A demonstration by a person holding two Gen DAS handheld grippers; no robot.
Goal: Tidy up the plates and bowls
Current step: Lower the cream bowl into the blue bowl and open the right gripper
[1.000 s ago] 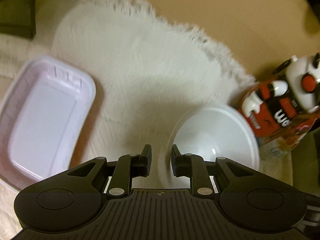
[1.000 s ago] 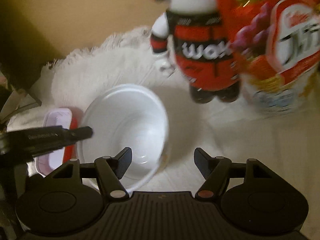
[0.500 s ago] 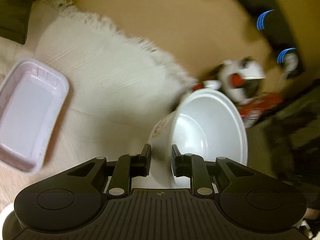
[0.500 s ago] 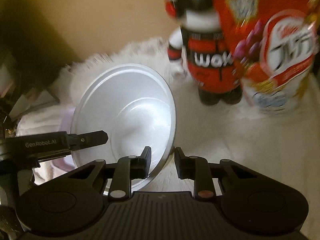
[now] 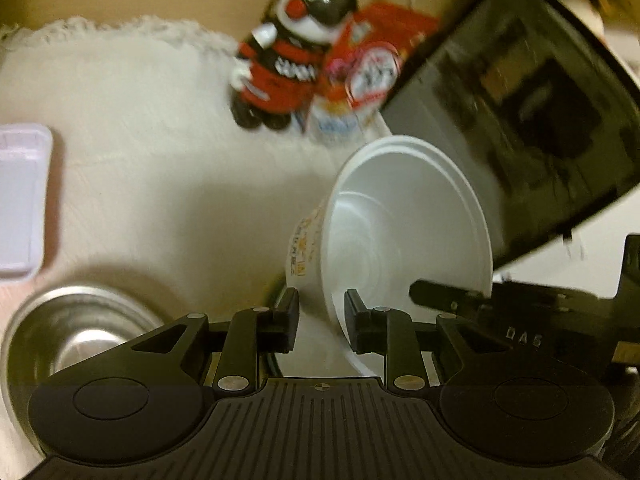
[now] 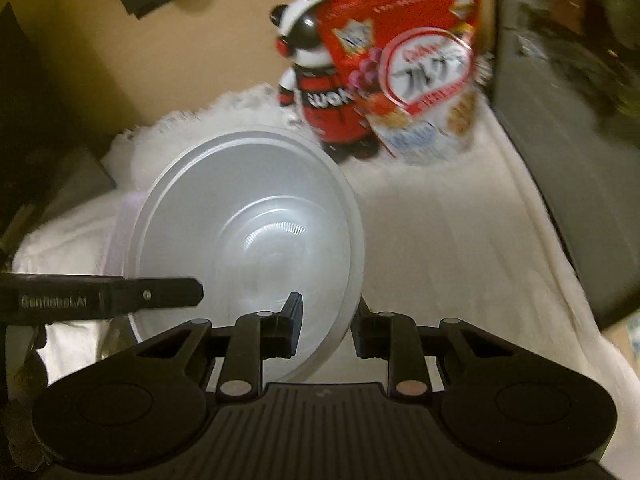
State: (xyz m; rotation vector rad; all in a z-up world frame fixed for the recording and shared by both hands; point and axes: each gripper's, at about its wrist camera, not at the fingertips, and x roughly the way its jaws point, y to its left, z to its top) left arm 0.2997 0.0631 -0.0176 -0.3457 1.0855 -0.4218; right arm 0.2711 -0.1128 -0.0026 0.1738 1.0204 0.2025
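The white bowl (image 5: 404, 232) hangs tilted above the cloth-covered worktop (image 5: 160, 152); my left tool (image 5: 322, 318) pinches its near rim, my right tool (image 6: 326, 322) clamps the opposite rim; a steel bowl (image 5: 76, 332) sits lower left.

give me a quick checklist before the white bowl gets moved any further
1. Left gripper pinching white bowl rim: ok.
2. Right gripper pinching the opposite rim: ok.
3. Bowl empty inside: ok.
4. Bowl level: not ok, tilted.
5. Metal bowl free to receive it: ok, looks empty.
6. Panda figure and cereal bag out of the way: ok, behind the bowl.
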